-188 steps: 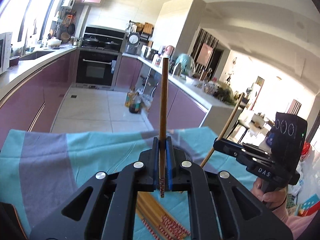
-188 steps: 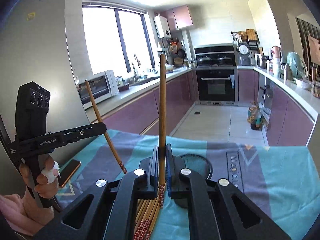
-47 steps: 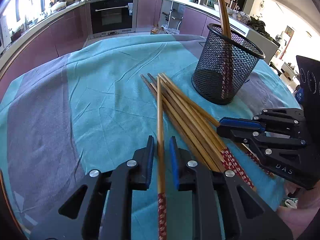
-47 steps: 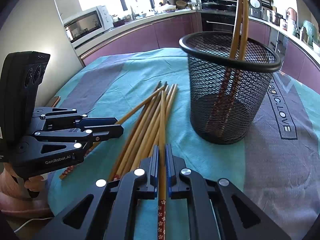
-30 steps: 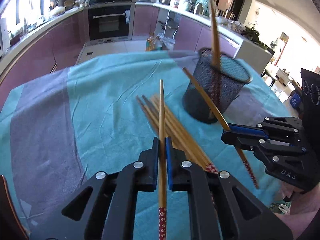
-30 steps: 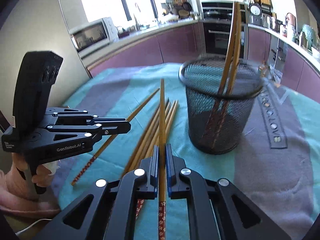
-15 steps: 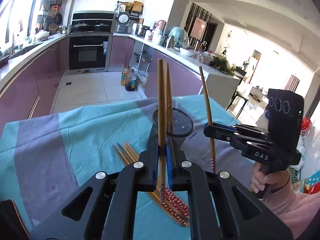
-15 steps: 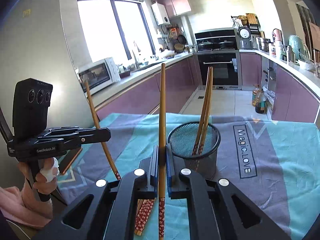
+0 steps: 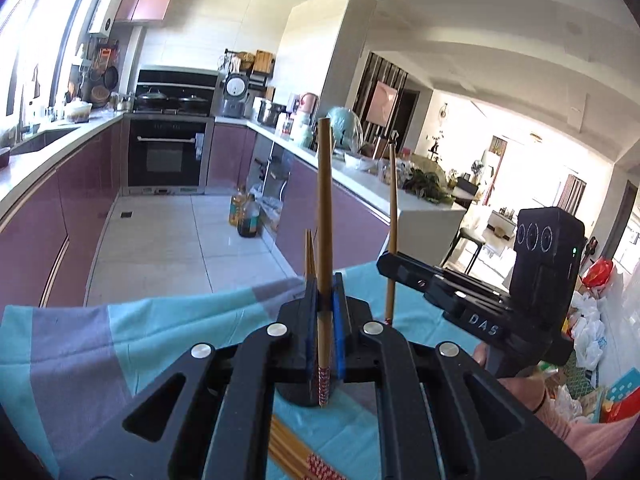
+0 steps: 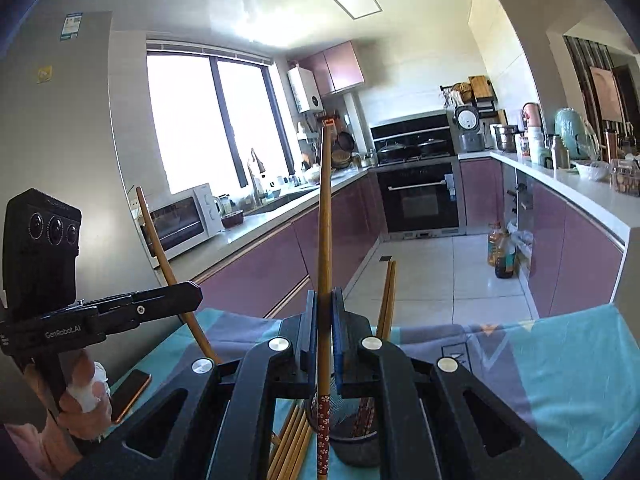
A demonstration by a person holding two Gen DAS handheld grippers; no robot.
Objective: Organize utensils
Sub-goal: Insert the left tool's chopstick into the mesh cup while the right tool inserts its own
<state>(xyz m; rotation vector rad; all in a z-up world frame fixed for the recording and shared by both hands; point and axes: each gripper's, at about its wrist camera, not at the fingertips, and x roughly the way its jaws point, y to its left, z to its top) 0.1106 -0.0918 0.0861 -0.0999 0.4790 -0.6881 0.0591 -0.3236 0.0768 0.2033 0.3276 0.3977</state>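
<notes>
Though plain brown above, each upright chopstick red-patterned below, both grippers clamped tight.

A sunlit kitchen: mauve cabinets line both sides of a pale tiled floor, a black oven at the far end, a large window on one side.
</notes>
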